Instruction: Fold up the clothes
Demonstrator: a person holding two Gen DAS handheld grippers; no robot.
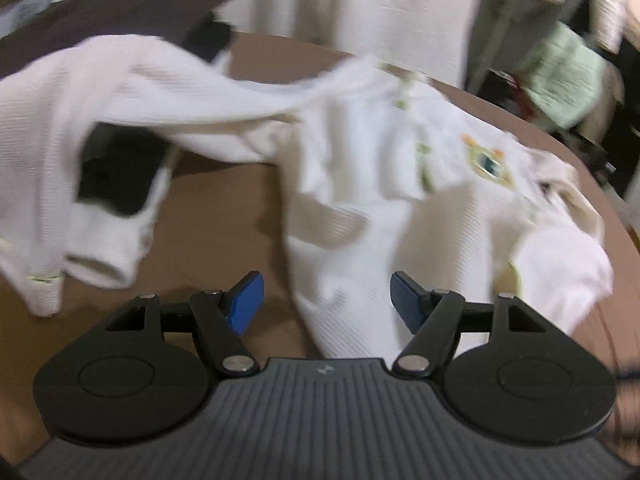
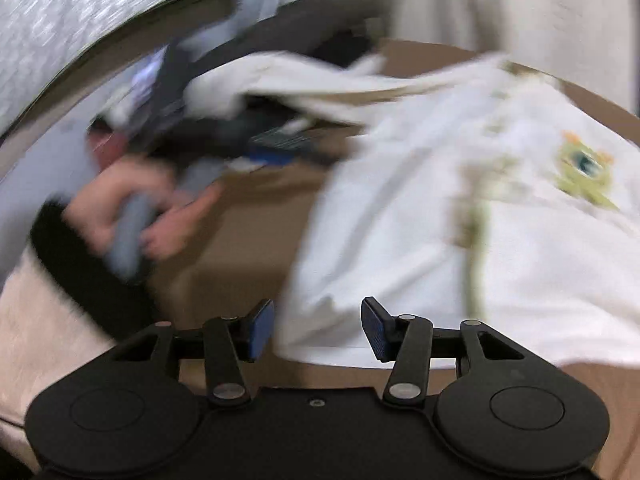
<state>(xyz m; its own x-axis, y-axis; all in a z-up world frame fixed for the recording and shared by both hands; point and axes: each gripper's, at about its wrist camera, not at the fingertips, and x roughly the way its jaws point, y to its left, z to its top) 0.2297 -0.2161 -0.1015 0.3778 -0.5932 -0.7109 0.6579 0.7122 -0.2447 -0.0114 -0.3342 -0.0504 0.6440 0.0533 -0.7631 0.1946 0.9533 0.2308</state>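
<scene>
Shirt (image 1: 420,184) lies on the table (image 1: 216,216), dark garment (image 1: 132,4) behind it

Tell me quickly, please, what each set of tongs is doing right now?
Left tongs: open, holding nothing, over the white shirt.
Right tongs: open, holding nothing.

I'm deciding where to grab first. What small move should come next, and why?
Probably ease the open left gripper forward and close it on the white shirt's lower edge just ahead. Neither it nor the open right gripper holds cloth, and the shirt lies crumpled on the brown table.
</scene>
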